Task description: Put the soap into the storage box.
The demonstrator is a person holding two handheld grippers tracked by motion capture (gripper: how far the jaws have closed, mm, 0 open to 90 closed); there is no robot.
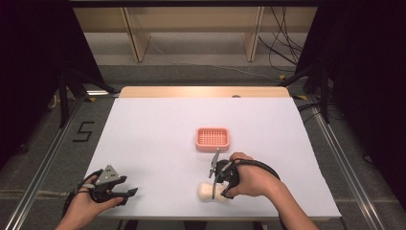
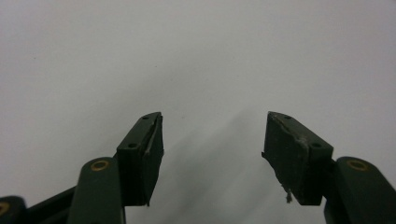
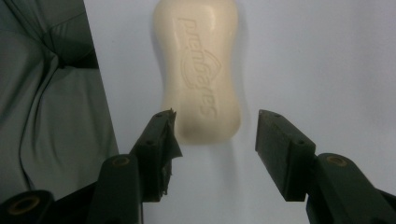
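Observation:
A cream bar of soap (image 1: 209, 191) (image 3: 201, 65) lies flat on the white table near its front edge, embossed lettering facing up. My right gripper (image 1: 218, 184) (image 3: 215, 121) hovers just over it, pointing down. Its jaws are open, and the near end of the bar sits just ahead of the tips with no pad touching it. A pink slotted soap dish (image 1: 212, 146) sits behind it at the table's middle, with nothing in it. At the front left my left gripper (image 1: 130, 195) (image 2: 212, 121) rests low over bare table, open, with nothing between its fingers.
The white table sheet (image 1: 158, 134) ends close behind the soap; in the right gripper view the person's grey clothing (image 3: 46, 93) lies just past that edge. A wooden strip (image 1: 201, 91) runs along the far side. Dark stands and cables stand on the floor around.

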